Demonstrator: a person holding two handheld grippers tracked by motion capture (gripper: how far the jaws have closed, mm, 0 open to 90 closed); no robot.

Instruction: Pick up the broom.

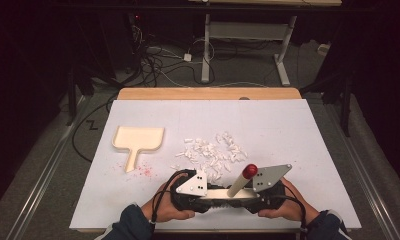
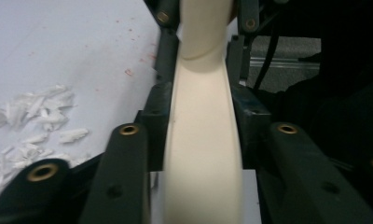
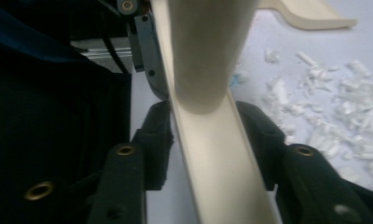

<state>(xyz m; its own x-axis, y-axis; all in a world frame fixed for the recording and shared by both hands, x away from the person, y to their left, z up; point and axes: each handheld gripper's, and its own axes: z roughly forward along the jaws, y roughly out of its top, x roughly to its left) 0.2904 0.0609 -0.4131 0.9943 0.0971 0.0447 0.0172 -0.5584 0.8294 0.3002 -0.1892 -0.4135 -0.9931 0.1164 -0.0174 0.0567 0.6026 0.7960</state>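
A cream dustpan [image 1: 138,139] lies left of scattered white paper scraps [image 1: 211,152] on the white table [image 1: 288,135].

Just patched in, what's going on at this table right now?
A person holds a cream brush at the near table edge, the left gripper and the right gripper each clamped on an end of its head. Its red-tipped handle slants up between them. A pile of white scraps lies just beyond, and the cream dustpan sits farther left, untouched. Sweeping hasn't visibly begun.
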